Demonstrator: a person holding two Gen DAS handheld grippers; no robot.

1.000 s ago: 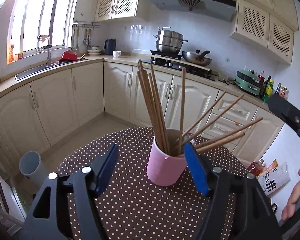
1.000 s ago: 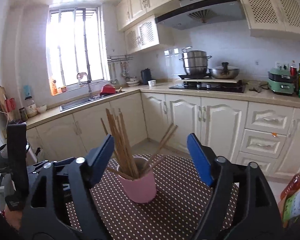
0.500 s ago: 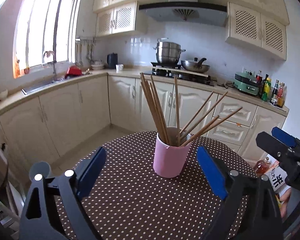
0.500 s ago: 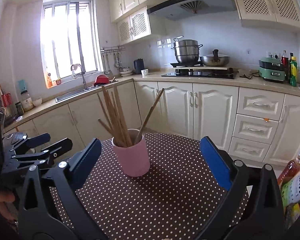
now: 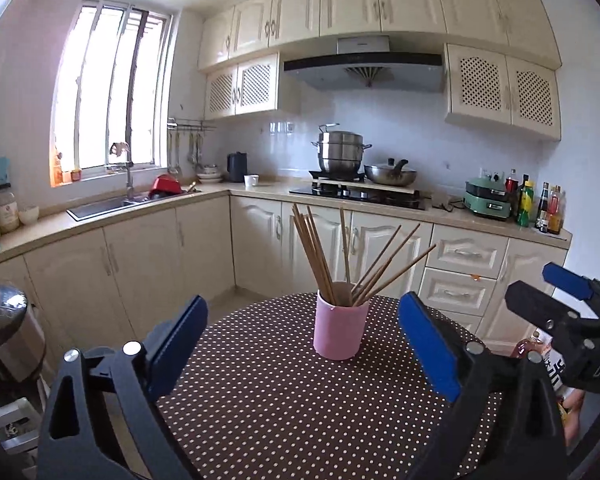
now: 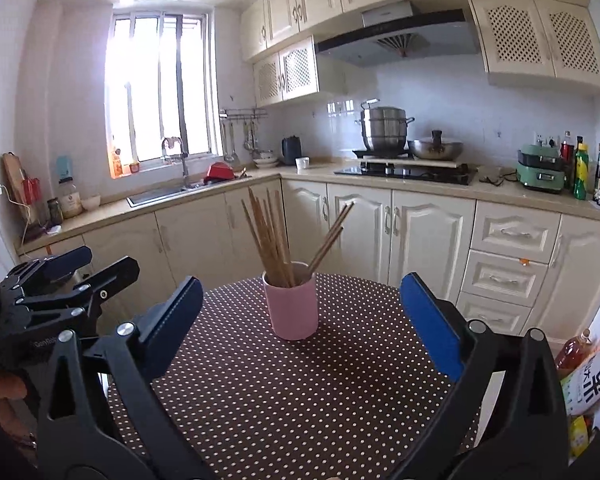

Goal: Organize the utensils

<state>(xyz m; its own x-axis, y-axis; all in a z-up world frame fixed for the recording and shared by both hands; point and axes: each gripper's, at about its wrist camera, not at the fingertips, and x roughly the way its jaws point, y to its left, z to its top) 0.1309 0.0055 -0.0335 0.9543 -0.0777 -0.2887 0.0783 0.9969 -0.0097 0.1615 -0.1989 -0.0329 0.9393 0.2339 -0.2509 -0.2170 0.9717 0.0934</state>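
Observation:
A pink cup point(image 5: 341, 331) stands upright on the round brown polka-dot table point(image 5: 284, 412). Several wooden chopsticks point(image 5: 320, 258) stand in it, fanned left and right. My left gripper point(image 5: 304, 348) is open and empty, well back from the cup. The cup point(image 6: 293, 305) and chopsticks point(image 6: 269, 236) also show in the right wrist view, with my right gripper point(image 6: 302, 326) open and empty, also back from the cup. The right gripper shows at the right edge of the left wrist view point(image 5: 572, 312); the left gripper shows at the left edge of the right wrist view point(image 6: 64, 284).
Cream kitchen cabinets point(image 5: 204, 256) and a counter with a sink point(image 5: 100, 206) and stove point(image 5: 360, 194) lie beyond the table. A grey bin point(image 5: 4, 332) stands at the left. Bottles and bags point(image 6: 584, 368) sit on the floor at the right.
Both grippers have pulled back and up from the cup, which now looks smaller and farther away. Both jaws have stayed open. The cup and chopsticks have not moved.

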